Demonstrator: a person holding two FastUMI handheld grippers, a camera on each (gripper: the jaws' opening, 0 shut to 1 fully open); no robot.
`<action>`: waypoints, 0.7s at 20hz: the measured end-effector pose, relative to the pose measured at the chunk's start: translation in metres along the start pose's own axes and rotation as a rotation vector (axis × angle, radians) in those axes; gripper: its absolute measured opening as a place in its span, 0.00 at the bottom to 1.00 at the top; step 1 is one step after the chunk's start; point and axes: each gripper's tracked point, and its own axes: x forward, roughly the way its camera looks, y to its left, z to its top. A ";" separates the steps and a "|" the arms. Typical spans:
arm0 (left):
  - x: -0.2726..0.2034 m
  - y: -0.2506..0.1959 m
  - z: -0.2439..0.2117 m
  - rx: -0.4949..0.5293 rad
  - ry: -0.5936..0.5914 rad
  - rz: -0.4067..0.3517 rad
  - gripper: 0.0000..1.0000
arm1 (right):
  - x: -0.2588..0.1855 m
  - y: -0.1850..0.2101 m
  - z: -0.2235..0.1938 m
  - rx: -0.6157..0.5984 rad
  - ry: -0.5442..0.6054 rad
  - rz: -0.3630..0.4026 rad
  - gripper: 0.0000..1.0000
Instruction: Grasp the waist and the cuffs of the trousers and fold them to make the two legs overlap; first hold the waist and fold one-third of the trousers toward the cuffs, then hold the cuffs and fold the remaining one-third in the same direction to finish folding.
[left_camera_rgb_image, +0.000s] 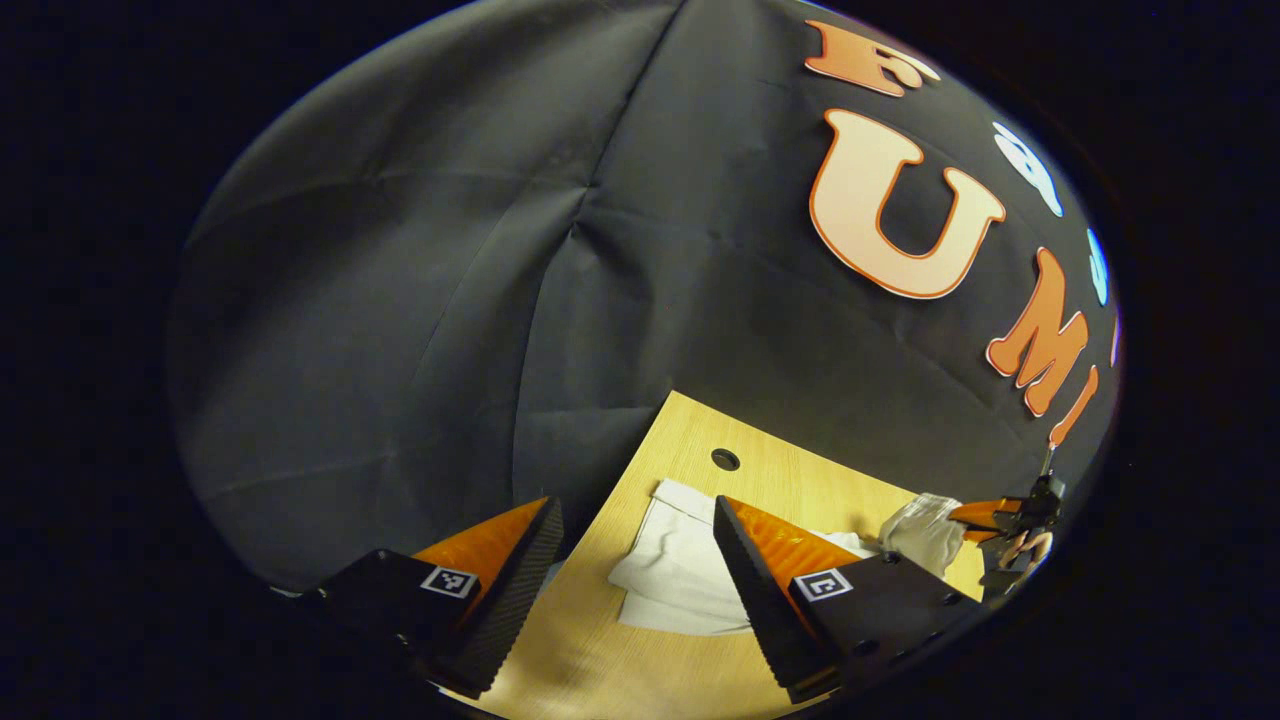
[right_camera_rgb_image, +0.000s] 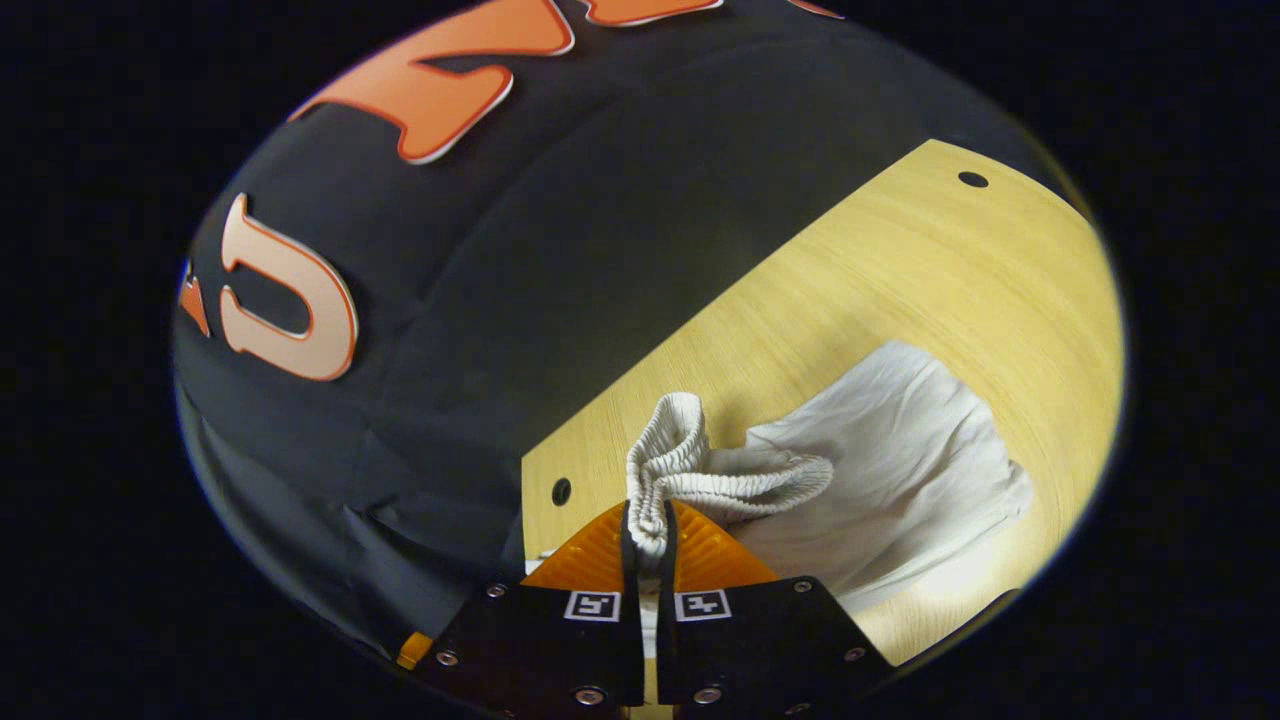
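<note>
Right gripper (right_camera_rgb_image: 648, 530): fingers clenched on the ribbed elastic waistband (right_camera_rgb_image: 690, 478) of the pale cream cloth trousers (right_camera_rgb_image: 900, 480); waistband bunched and lifted clear of the light wooden table (right_camera_rgb_image: 900, 270); rest of the garment trails down and lies crumpled on the board, well apart from the two round holes in it.

Left gripper (left_camera_rgb_image: 640, 580): fingers spread wide, holding nothing; hovers above the far end of the trousers (left_camera_rgb_image: 670, 570), where the cloth lies flat on the table (left_camera_rgb_image: 790, 480); right gripper (left_camera_rgb_image: 985, 515) seen farther off with a wad of cloth (left_camera_rgb_image: 925, 530) at its tips.

Risks, judged:
- only one end held; lifting further with the left gripper idle would probably drag the loose end across the table and spoil the leg overlap;
- grip sits on a gathered fold of elastic, not a flat edge; layers may slide out unevenly, or only one layer be carried over;
- left gripper sits near the table edge; a low closing pass may pinch too little cloth, or nudge it off the board;
- cannot tell whether both legs already lie matched; a fold now could lock in a skew.
</note>
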 end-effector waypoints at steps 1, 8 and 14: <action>-0.001 0.004 -0.001 -0.003 0.002 0.005 0.99 | -0.002 0.002 0.004 -0.024 0.007 -0.011 0.06; -0.003 -0.001 -0.007 -0.056 0.046 -0.003 0.99 | -0.008 0.009 -0.002 -0.034 0.147 -0.018 0.24; 0.002 -0.016 -0.023 -0.181 0.103 -0.036 0.99 | -0.019 0.025 -0.016 0.000 0.177 0.054 0.98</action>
